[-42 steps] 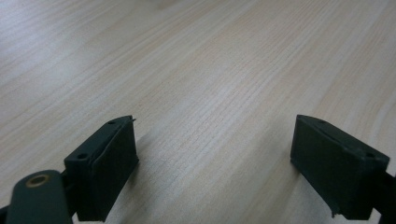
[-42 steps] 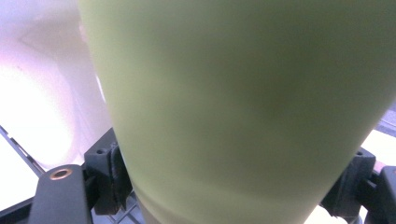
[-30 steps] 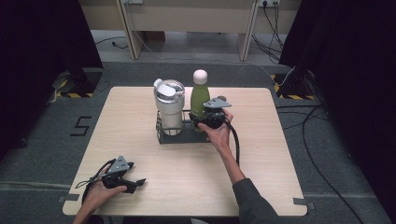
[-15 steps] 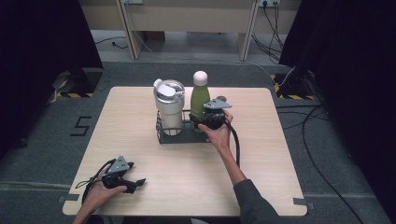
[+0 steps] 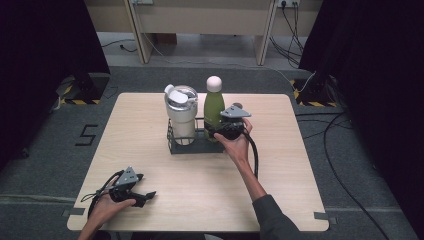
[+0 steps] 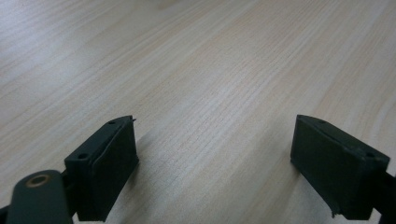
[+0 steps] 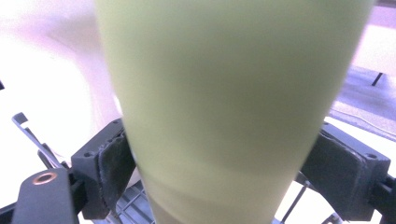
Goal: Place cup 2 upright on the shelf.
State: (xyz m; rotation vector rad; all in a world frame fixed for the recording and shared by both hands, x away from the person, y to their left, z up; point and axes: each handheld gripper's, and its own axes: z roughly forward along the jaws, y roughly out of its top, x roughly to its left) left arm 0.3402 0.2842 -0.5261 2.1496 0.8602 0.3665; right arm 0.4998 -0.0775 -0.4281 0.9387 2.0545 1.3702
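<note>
A green bottle with a white cap stands upright in a black wire rack at the middle of the table, beside a white lidded tumbler. My right gripper reaches in from the bottle's right side. In the right gripper view its pads press both sides of the green bottle low on its body, shut on it. My left gripper rests near the table's front left corner. It is open, with bare wood between its jaws.
The light wooden table has bare wood in front of the rack and to both sides. Cables trail from both grippers. Dark curtains and grey floor surround the table, with cables on the floor at the right.
</note>
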